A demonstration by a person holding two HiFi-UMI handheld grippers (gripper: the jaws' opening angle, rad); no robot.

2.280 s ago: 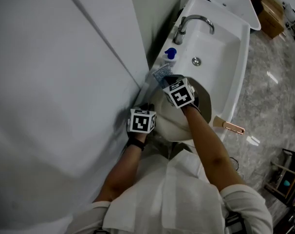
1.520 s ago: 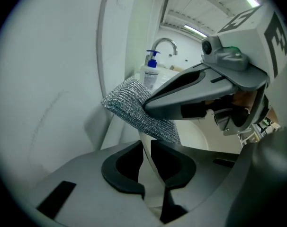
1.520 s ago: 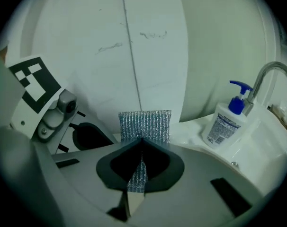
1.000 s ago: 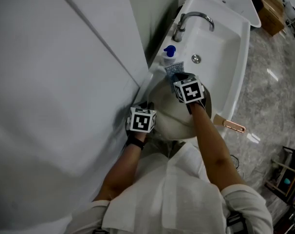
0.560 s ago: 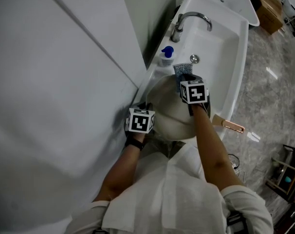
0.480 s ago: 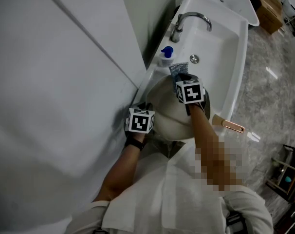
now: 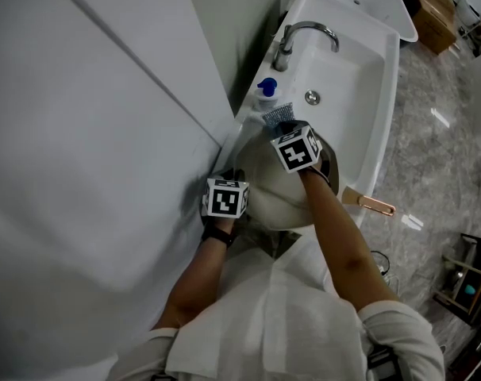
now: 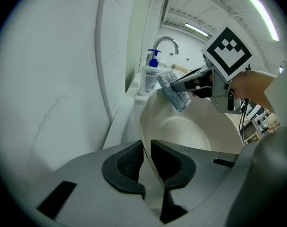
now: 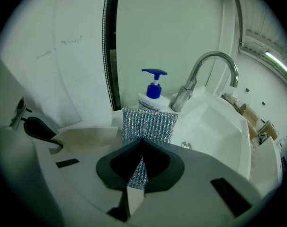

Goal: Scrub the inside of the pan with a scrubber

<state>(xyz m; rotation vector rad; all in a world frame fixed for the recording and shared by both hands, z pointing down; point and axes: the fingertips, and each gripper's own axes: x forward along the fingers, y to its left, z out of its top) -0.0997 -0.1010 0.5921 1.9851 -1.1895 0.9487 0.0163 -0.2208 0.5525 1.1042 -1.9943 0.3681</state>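
A cream pan (image 7: 276,189) sits tilted at the sink's near end, its copper handle (image 7: 374,205) pointing right. My left gripper (image 7: 227,198) is shut on the pan's near rim; in the left gripper view the thin rim (image 8: 144,141) runs between the dark pads of the left gripper (image 8: 147,148). My right gripper (image 7: 284,130) is shut on a silver mesh scrubber (image 7: 276,116). It holds the scrubber (image 8: 174,86) over the pan's far wall, near the rim. In the right gripper view the scrubber (image 9: 150,122) sticks out fan-like past the right gripper (image 9: 141,143).
A white basin (image 7: 359,78) with a chrome faucet (image 7: 300,34) and a drain (image 7: 312,97) lies beyond the pan. A blue-topped soap bottle (image 7: 265,90) stands on the ledge right behind the scrubber. A white wall (image 7: 105,133) runs close along the left. Grey stone floor (image 7: 447,157) lies at the right.
The right gripper swung the scrubber along the pan's far rim away from the soap bottle, then back toward it. The left gripper stayed on the rim.
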